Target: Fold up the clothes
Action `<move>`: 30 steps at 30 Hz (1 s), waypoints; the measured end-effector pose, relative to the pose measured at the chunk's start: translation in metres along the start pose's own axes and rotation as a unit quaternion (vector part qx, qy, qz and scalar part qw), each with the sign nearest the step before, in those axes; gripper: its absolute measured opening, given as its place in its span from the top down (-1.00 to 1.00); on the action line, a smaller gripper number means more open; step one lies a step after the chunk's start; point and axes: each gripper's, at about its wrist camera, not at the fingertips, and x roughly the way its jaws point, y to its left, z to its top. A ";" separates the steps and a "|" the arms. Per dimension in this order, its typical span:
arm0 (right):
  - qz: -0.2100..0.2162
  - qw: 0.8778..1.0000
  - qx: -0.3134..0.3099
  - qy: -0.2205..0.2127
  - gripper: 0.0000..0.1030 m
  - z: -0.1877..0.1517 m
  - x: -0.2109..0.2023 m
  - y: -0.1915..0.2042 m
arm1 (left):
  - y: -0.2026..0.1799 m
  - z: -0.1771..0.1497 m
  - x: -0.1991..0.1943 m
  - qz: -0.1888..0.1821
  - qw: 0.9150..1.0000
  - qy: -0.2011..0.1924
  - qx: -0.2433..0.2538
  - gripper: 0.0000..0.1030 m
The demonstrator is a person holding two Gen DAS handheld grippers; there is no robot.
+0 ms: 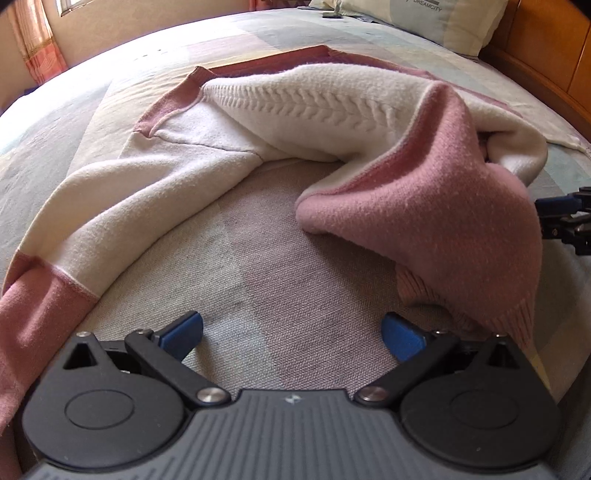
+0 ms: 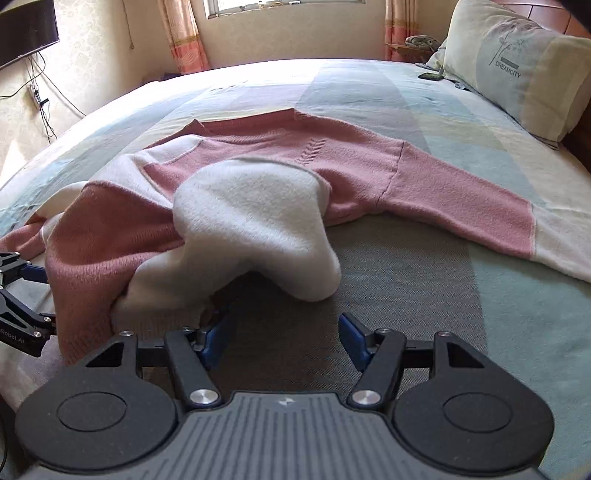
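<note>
One sweater (image 2: 280, 173); one pillow (image 2: 517, 70) (two claws (image 1: 291, 336) (image 2: 284, 338))

Daylight pours in from the window (image 2: 258, 5), washing out my bed's (image 2: 258, 77) far edge. Fisheye bends every edge; the near sweater (image 2: 251, 221) fold looks soft.

A pink-and-cream knit sweater (image 2: 280, 177) lay rumpled before me. Its hem was bunched, one sleeve stretched flat.

Sweater (image 2: 280, 177) on bed (image 2: 406, 258), pillow (image 2: 517, 66) behind
</note>
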 end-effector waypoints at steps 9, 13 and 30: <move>-0.035 0.999 -0.022 -0.009 -1.00 -0.034 0.000 0.017 | 0.082 -0.028 -0.011 0.015 0.998 0.039 -0.050 -0.99; -0.033 0.999 -0.011 -0.009 -1.00 -0.032 -0.001 0.014 | 0.111 -0.041 -0.036 0.026 0.994 0.052 -0.092 -0.98; -0.047 0.999 -0.017 -0.010 -1.00 -0.032 0.004 0.017 | 0.146 0.043 -0.017 -0.098 0.987 -0.028 -0.126 -0.98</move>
